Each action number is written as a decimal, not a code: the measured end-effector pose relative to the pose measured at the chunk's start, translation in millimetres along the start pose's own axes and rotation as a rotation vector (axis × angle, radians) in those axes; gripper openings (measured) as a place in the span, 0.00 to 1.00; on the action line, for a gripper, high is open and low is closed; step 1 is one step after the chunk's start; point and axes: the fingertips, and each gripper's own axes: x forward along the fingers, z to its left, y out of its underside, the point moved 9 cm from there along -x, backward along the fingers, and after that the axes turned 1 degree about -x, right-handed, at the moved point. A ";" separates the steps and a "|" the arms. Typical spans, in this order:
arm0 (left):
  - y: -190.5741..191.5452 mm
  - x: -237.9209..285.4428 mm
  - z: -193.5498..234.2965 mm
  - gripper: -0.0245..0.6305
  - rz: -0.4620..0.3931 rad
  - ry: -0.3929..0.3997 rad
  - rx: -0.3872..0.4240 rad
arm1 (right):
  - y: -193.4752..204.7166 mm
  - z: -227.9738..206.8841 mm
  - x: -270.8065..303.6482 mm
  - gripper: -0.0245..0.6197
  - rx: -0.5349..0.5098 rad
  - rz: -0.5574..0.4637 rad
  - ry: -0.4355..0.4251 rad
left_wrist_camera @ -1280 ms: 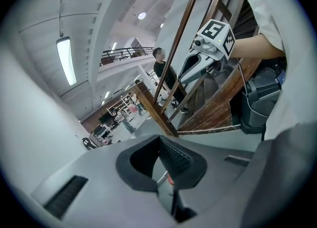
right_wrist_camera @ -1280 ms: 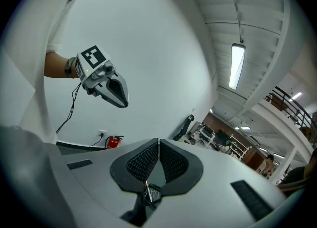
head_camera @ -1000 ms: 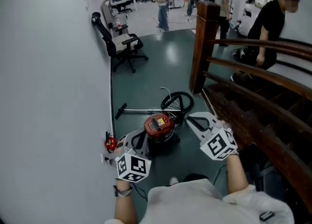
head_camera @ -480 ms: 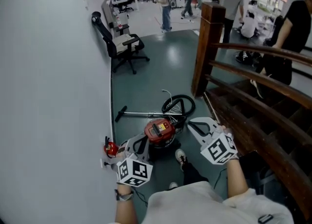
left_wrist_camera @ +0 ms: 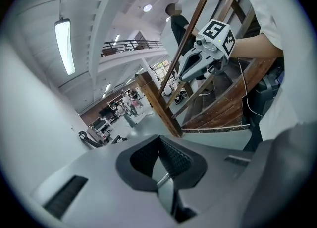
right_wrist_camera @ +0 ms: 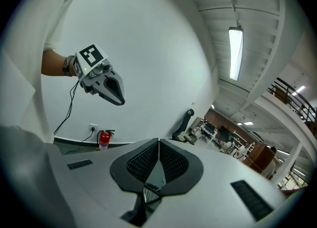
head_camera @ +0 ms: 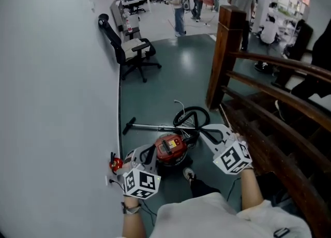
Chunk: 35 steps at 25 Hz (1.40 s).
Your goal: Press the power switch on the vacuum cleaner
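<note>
The red and black vacuum cleaner (head_camera: pixel 169 148) sits on the green floor just ahead of me, its black hose (head_camera: pixel 192 115) coiled behind it and its wand (head_camera: pixel 155 127) lying flat. My left gripper (head_camera: pixel 138 155) hangs above the floor to the left of the vacuum, apart from it. My right gripper (head_camera: pixel 202 129) is held to the vacuum's right, jaws pointing toward the hose. In each gripper view the pads meet with nothing between them. The left gripper view shows the right gripper (left_wrist_camera: pixel 198 58); the right gripper view shows the left gripper (right_wrist_camera: pixel 106 83). Neither shows the vacuum.
A grey wall (head_camera: pixel 57 87) runs along the left, with a red fire extinguisher (head_camera: pixel 116 163) at its foot. A dark wooden stair railing (head_camera: pixel 269 107) closes the right side. An office chair (head_camera: pixel 129 50) stands further along the wall. My shoe (head_camera: pixel 189 174) is beside the vacuum. Several people stand far back.
The view has moved forward, so the vacuum sits lower and closer. My shoe has come into view beside it. Both grippers keep about the same pose. The person by the railing has moved off.
</note>
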 end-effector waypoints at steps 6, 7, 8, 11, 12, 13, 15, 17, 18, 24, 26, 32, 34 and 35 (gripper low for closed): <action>-7.4 32.9 18.2 0.04 0.011 -0.001 -0.005 | 15.3 -33.1 23.7 0.09 0.011 -0.011 0.001; -8.1 38.0 21.2 0.04 0.012 -0.004 -0.005 | 17.9 -37.6 28.4 0.09 0.012 -0.009 -0.002; -8.2 43.0 24.2 0.04 0.013 -0.007 -0.004 | 20.1 -41.6 33.3 0.09 0.012 -0.009 -0.005; -7.3 57.5 30.9 0.04 0.017 -0.011 -0.001 | 25.0 -51.0 48.2 0.09 0.007 -0.015 -0.022; -6.8 62.2 32.1 0.04 0.019 -0.010 -0.002 | 26.4 -53.4 53.0 0.09 0.006 -0.017 -0.027; -6.2 66.5 32.8 0.04 0.022 -0.009 -0.004 | 27.5 -55.6 57.7 0.09 0.005 -0.020 -0.033; -5.5 74.1 32.4 0.04 0.029 -0.007 -0.010 | 29.5 -59.3 67.1 0.09 0.005 -0.028 -0.049; -5.6 82.6 30.9 0.04 0.035 -0.009 -0.015 | 32.9 -62.7 76.5 0.09 0.003 -0.039 -0.069; -5.9 87.5 30.0 0.04 0.039 -0.010 -0.017 | 35.1 -64.2 81.2 0.09 0.000 -0.043 -0.080; -4.7 114.5 25.8 0.04 0.023 -0.004 -0.041 | 50.5 -64.6 107.6 0.09 0.039 -0.074 -0.122; -2.8 120.5 24.7 0.04 0.023 -0.008 -0.044 | 57.3 -62.1 116.1 0.09 0.058 -0.080 -0.143; 5.5 132.1 23.9 0.04 0.050 -0.042 -0.079 | 76.3 -57.4 136.5 0.09 0.093 -0.077 -0.211; 12.8 136.3 22.7 0.04 0.060 -0.043 -0.092 | 82.9 -54.8 144.8 0.09 0.097 -0.072 -0.227; 17.1 138.8 21.9 0.04 0.065 -0.041 -0.096 | 86.6 -53.4 149.2 0.09 0.099 -0.070 -0.232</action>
